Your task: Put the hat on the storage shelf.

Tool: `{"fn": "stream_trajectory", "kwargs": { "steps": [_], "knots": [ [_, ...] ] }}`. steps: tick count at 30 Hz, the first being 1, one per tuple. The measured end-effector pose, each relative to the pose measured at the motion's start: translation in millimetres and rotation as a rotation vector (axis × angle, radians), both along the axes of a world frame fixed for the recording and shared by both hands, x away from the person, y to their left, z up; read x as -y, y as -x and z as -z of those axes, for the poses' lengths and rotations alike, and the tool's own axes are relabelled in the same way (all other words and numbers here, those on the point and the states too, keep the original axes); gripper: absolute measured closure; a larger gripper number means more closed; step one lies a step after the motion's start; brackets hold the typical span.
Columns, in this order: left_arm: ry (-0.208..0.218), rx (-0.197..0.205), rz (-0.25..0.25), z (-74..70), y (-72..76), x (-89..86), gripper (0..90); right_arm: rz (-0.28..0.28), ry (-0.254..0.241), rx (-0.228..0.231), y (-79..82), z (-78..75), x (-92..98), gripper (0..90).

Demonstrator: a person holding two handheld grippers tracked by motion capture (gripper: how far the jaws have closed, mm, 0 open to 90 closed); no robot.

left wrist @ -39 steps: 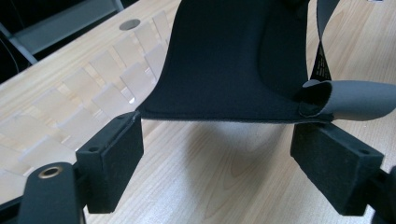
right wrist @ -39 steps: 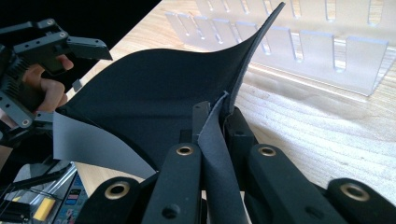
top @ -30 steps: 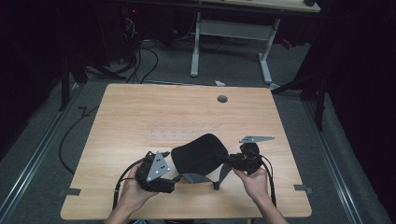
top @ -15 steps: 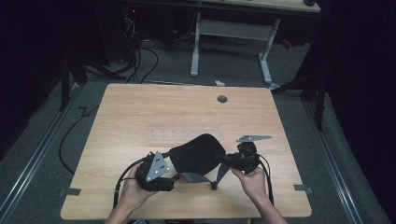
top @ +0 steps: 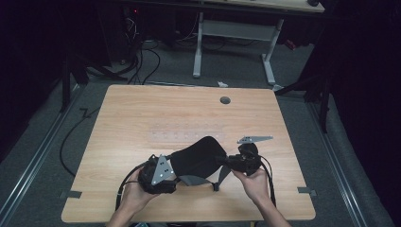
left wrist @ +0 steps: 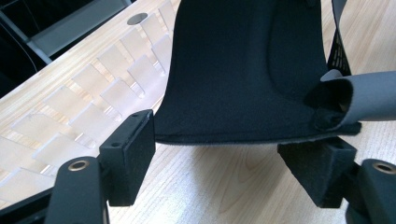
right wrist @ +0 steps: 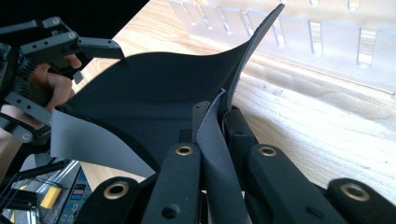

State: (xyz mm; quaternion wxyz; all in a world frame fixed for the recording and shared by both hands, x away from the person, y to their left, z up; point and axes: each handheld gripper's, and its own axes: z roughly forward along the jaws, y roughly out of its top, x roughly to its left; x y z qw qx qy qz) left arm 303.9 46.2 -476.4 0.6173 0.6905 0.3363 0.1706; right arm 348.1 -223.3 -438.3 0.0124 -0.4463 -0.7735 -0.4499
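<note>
1. No container is on the tabletop point(top: 142, 118); the thing in hand is a black fabric piece point(top: 196, 156) with a grey underside, lying at the near middle of the tabletop between the two grippers.
2. The right gripper point(right wrist: 212, 116) has its jaws closed tight on a raised fold of the fabric, the grey edge standing up between them in the right gripper view. In the high view the right hand point(top: 255, 184) holds it at the fabric's right end.
3. The left gripper point(left wrist: 233, 154) has its jaws spread wide; the fabric's near edge lies between them just above the wood, and neither jaw presses it. The left hand point(top: 135, 194) holds it at the fabric's left end.
4. Beyond the fabric, a clear plastic strip with raised tabs point(top: 179, 135) lies flat mid-tabletop.
5. Farther back is a round grommet hole point(top: 225, 100).
</note>
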Motion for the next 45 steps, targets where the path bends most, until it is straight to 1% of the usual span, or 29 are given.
{"fn": "stream_trajectory", "kwargs": {
  "steps": [4, 6, 7, 8, 9, 10, 11, 13, 14, 16, 17, 19, 22, 26, 29, 31, 32, 33, 35, 36, 37, 38, 39, 40, 41, 42, 43, 44, 45],
  "knots": [
    [0.009, 0.001, -0.008, -0.1, -0.3, -0.2, 28.8, -0.004, 0.002, 0.01, 0.0, -1.5, -1.6, 85.7],
    [0.028, -0.011, 0.011, -0.6, 0.4, -0.7, 31.7, -0.011, -0.002, 0.004, -0.5, -0.8, -2.6, 85.8],
    [0.028, -0.011, 0.011, -0.6, 0.4, -0.7, 32.3, -0.011, -0.002, 0.004, -0.5, -0.8, -2.6, 85.8],
    [0.014, -0.003, 0.022, 0.4, 1.7, 2.0, 32.9, -0.034, -0.035, -0.014, -1.8, 0.4, -5.5, 85.8],
    [0.014, -0.003, 0.022, 0.4, 1.7, 2.0, 33.4, -0.034, -0.035, -0.014, -1.8, 0.4, -5.5, 85.8],
    [0.007, -0.004, 0.025, 2.0, 2.3, 4.5, 35.0, -0.034, -0.026, 0.0, -1.9, -0.7, -9.9, 85.8],
    [0.017, -0.008, 0.025, 2.4, 2.5, 4.7, 35.9, -0.032, -0.029, 0.0, -2.1, -1.1, -10.7, 85.7],
    [0.02, -0.009, 0.031, 2.4, 2.3, 3.3, 40.0, -0.029, -0.032, 0.0, -2.6, -1.5, -11.4, 85.7],
    [0.03, -0.016, 0.034, 1.4, 2.4, 1.0, 42.3, -0.029, -0.041, 0.0, -3.7, -1.3, -11.5, 85.6],
    [0.028, -0.018, 0.037, 1.1, 2.2, -0.5, 46.0, -0.03, -0.046, -0.003, -3.6, -1.1, -11.9, 85.3],
    [0.037, -0.027, 0.039, 0.8, 2.2, -1.5, 48.1, -0.031, -0.049, -0.001, -3.5, -1.0, -12.1, 85.2],
    [0.035, -0.035, 0.051, 0.6, 2.2, -2.4, 52.0, -0.03, -0.054, 0.001, -3.6, -1.0, -12.5, 84.8],
    [0.051, -0.048, 0.065, 0.2, 3.3, -1.4, 58.2, -0.031, -0.066, 0.005, -5.0, -0.3, -12.2, 84.3],
    [0.049, -0.057, 0.08, -0.6, 3.8, -2.2, 64.4, -0.026, -0.076, 0.004, -5.0, -0.5, -12.0, 84.0],
    [0.051, -0.067, 0.101, -2.5, 4.4, -3.7, 68.8, -0.028, -0.084, 0.012, -5.1, -0.1, -11.7, 83.1],
    [0.05, -0.07, 0.106, -2.7, 4.7, -3.6, 71.6, -0.027, -0.089, 0.007, -6.4, 0.9, -11.3, 82.8],
    [0.048, -0.079, 0.119, -3.0, 5.7, -2.9, 73.3, -0.027, -0.091, 0.003, -7.4, 1.7, -11.1, 82.4],
    [0.048, -0.079, 0.119, -3.0, 5.7, -2.9, 74.8, -0.024, -0.093, 0.0, -7.9, 2.0, -11.2, 82.0],
    [0.041, -0.074, 0.137, -2.8, 7.5, -1.4, 77.8, -0.021, -0.092, -0.002, -9.2, 2.9, -11.1, 81.2],
    [0.047, -0.072, 0.146, -3.0, 8.6, -0.8, 79.6, -0.016, -0.091, -0.003, -9.5, 3.1, -11.2, 80.5],
    [0.04, -0.065, 0.168, -3.8, 10.1, -1.4, 81.8, -0.012, -0.09, -0.002, -9.8, 3.2, -11.1, 79.4],
    [0.054, -0.066, 0.181, -4.6, 11.1, -0.9, 84.6, -0.007, -0.089, 0.002, -10.4, 3.6, -10.7, 77.5],
    [0.053, -0.071, 0.201, -5.9, 12.2, -1.4, 85.6, -0.006, -0.09, 0.005, -10.8, 4.0, -10.2, 76.4],
    [0.055, -0.068, 0.209, -6.1, 13.2, -0.5, 86.3, -0.004, -0.099, 0.005, -11.0, 4.1, -9.6, 74.6],
    [0.041, -0.067, 0.214, -6.0, 13.5, -0.2, 86.4, -0.003, -0.108, 0.005, -11.1, 3.9, -9.1, 72.1],
    [0.04, -0.068, 0.217, -5.5, 13.3, -0.1, 86.5, -0.003, -0.115, 0.012, -11.3, 3.7, -8.6, 69.4],
    [0.041, -0.07, 0.22, -5.7, 12.9, -1.0, 86.6, 0.001, -0.12, 0.011, -11.2, 3.2, -8.1, 66.2],
    [0.056, -0.077, 0.218, -6.4, 12.6, -1.7, 86.6, 0.002, -0.119, 0.015, -11.3, 3.2, -7.8, 63.6],
    [0.056, -0.077, 0.218, -6.4, 12.6, -1.7, 86.6, 0.002, -0.119, 0.015, -11.3, 3.2, -7.8, 63.6]
  ]
}}
